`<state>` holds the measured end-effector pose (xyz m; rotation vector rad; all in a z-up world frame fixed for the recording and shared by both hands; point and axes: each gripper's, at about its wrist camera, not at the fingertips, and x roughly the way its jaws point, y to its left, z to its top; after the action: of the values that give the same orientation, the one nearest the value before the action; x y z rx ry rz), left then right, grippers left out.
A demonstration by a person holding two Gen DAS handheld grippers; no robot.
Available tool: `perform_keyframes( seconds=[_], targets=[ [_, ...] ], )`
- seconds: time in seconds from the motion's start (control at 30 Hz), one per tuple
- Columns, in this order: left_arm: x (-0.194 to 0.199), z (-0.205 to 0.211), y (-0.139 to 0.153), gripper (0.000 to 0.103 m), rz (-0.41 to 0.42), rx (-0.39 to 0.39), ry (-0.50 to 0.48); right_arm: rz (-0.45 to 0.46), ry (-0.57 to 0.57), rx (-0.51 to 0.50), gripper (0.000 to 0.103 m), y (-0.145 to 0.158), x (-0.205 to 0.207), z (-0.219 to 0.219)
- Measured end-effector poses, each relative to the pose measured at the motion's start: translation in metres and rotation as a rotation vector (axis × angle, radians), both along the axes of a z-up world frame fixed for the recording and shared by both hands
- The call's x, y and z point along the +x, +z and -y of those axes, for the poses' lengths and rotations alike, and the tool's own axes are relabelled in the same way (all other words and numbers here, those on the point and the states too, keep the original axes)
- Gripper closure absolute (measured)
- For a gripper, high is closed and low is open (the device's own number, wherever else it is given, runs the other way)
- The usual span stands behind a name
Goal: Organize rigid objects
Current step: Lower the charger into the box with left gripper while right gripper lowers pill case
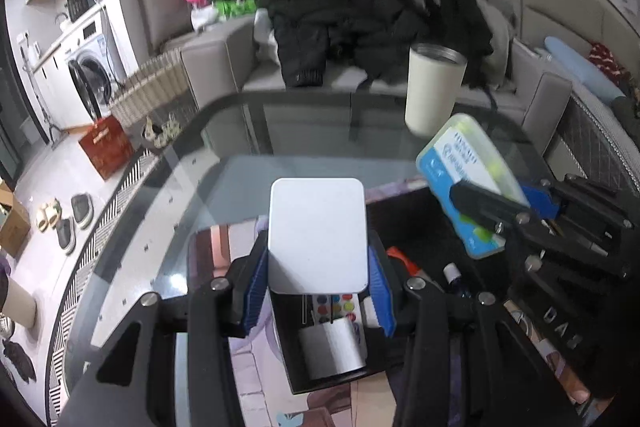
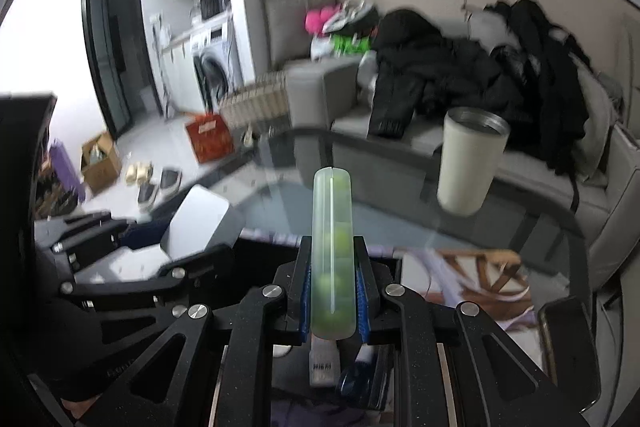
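Observation:
My left gripper [image 1: 318,279] is shut on a flat white tin [image 1: 318,233] and holds it above a black organizer box [image 1: 416,215] on the glass table. Below it in the box lie a paint palette [image 1: 334,307] and a silver roll [image 1: 332,347]. My right gripper [image 2: 333,291] is shut on a translucent plastic case [image 2: 332,251] with green pieces inside, held edge-up. In the left wrist view that case [image 1: 464,167] shows its blue and white label above the box's right side. The white tin also shows in the right wrist view [image 2: 198,223].
A cream tumbler [image 1: 434,87] stands on the glass table [image 1: 304,131] at the far side. A grey sofa [image 1: 224,55] piled with black coats lies beyond. A small bottle [image 1: 454,277] and an orange item [image 1: 402,259] lie in the box. A phone [image 2: 564,339] lies at right.

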<state>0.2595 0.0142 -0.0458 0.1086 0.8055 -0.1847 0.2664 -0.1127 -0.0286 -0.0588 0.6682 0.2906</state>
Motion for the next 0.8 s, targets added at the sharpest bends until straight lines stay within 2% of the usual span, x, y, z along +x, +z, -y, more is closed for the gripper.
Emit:
perform_keyframes(
  seconds=[0.13,0.27,0.5,0.8],
  targets=[
    [0.004,0.005,-0.012,0.059,-0.053,0.024,-0.01,-0.064,0.01,-0.026,0.086,-0.017,0.006,-0.004],
    [0.006,0.007,-0.021,0.059,-0.081,0.044,-0.019,-0.084,0.006,-0.045,0.086,-0.027,0.008,-0.004],
    [0.008,0.008,-0.033,0.059,-0.12,0.065,-0.024,-0.204,0.015,-0.044,0.086,-0.051,0.017,-0.003],
    [0.006,0.008,-0.037,0.059,-0.14,0.071,-0.035,-0.248,0.019,-0.054,0.086,-0.06,0.018,-0.005]
  ],
)
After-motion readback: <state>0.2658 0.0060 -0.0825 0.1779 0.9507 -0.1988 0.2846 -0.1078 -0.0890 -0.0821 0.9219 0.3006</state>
